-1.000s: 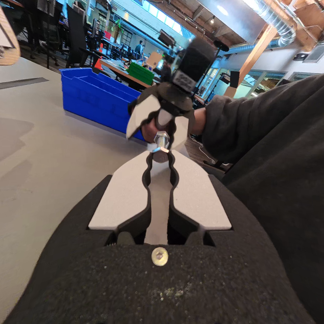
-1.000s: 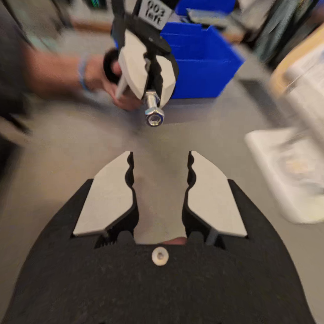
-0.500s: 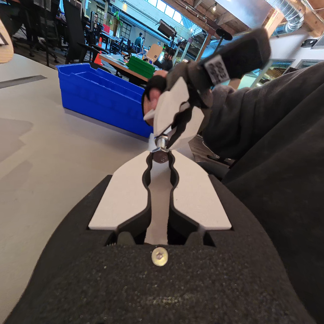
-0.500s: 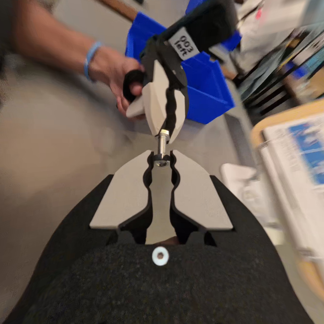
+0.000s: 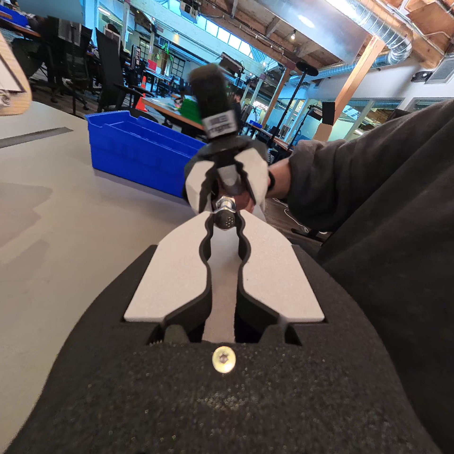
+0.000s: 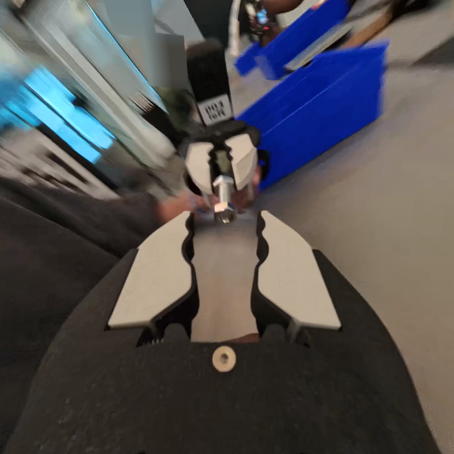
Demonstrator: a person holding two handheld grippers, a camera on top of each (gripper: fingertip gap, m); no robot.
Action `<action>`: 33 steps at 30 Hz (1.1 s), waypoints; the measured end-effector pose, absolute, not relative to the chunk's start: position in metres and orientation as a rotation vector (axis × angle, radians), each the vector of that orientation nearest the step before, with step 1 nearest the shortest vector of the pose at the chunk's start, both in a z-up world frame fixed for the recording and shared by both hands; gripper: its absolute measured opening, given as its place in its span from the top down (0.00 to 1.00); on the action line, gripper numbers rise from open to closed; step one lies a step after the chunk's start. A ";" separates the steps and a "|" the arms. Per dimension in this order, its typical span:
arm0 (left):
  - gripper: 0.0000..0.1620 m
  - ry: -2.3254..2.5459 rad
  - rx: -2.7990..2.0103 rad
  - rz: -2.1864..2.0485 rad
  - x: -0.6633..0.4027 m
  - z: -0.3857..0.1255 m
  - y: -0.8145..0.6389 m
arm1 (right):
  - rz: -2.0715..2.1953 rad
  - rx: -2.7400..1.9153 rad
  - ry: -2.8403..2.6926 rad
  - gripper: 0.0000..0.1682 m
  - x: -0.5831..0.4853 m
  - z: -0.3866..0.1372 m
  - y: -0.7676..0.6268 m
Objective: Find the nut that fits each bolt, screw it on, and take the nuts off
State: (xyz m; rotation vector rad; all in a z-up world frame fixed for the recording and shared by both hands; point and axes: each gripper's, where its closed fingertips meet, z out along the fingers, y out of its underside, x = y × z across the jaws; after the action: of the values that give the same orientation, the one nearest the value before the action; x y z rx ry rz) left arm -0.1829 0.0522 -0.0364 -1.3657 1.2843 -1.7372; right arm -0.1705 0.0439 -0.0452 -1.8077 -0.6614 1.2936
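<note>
Here the left gripper [image 5: 224, 222], with pale grey fingers on a black body, is clenched on the hexagonal head of a shiny silver steel bolt [image 5: 225, 213]. In the left wrist view the dark head sits between the fingertips and the threaded shank runs straight away from the camera, so its long axis follows the line of the fingers. In the right wrist view the same bolt [image 6: 224, 190] comes out of the left gripper [image 6: 223, 181] and points toward the camera, slightly downward, its head pinched at the far end. A silver hexagonal nut [image 6: 224, 213] sits on the free end of the shank, with its hole facing the camera. The right gripper [image 6: 224, 216] is released: its two fingers stand apart on either side of the nut, and neither pad seems to touch it, though the view is blurred by motion. In the left wrist view the right gripper [image 5: 227, 196] faces the camera just behind the bolt, held by a hand [image 5: 278, 183] in a dark grey sleeve [image 5: 344, 177]. The bolt is in the air above a light grey table [image 5: 61, 245], and a bright blue plastic bin [image 5: 140, 149] stands on the table behind it.
</note>
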 end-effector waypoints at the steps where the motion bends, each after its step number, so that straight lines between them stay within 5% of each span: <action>1: 0.90 1.279 -1.373 -1.735 -0.183 -0.037 0.054 | 0.928 -1.777 -0.834 0.68 -0.164 -0.053 0.050; 6: 0.90 1.299 -1.385 -1.738 -0.181 -0.041 0.051 | -0.355 -1.206 -1.399 0.73 -0.159 -0.050 0.052; 11: 0.90 1.326 -1.398 -1.737 -0.180 -0.045 0.048 | -0.480 -1.124 -1.481 0.88 -0.164 -0.057 0.055; 15: 0.90 1.344 -1.384 -1.707 -0.180 -0.045 0.047 | -0.138 -1.373 -1.429 0.89 -0.166 -0.061 0.051; 27: 0.89 1.397 -1.396 -1.555 -0.175 -0.055 0.047 | 1.877 -2.086 -0.350 0.89 -0.171 -0.054 0.037; 30: 0.89 1.379 -1.395 -1.571 -0.175 -0.053 0.048 | 1.947 -1.971 -0.361 0.84 -0.172 -0.050 0.035; 33: 0.89 1.360 -1.420 -1.592 -0.176 -0.054 0.052 | 1.342 -1.935 -0.737 0.69 -0.171 -0.065 0.037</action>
State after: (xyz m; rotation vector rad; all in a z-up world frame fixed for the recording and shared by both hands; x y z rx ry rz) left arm -0.1761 0.0524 -0.0544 -1.4198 1.3596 -1.5918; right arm -0.1708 0.0372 -0.0650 -1.9347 -0.7373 1.3423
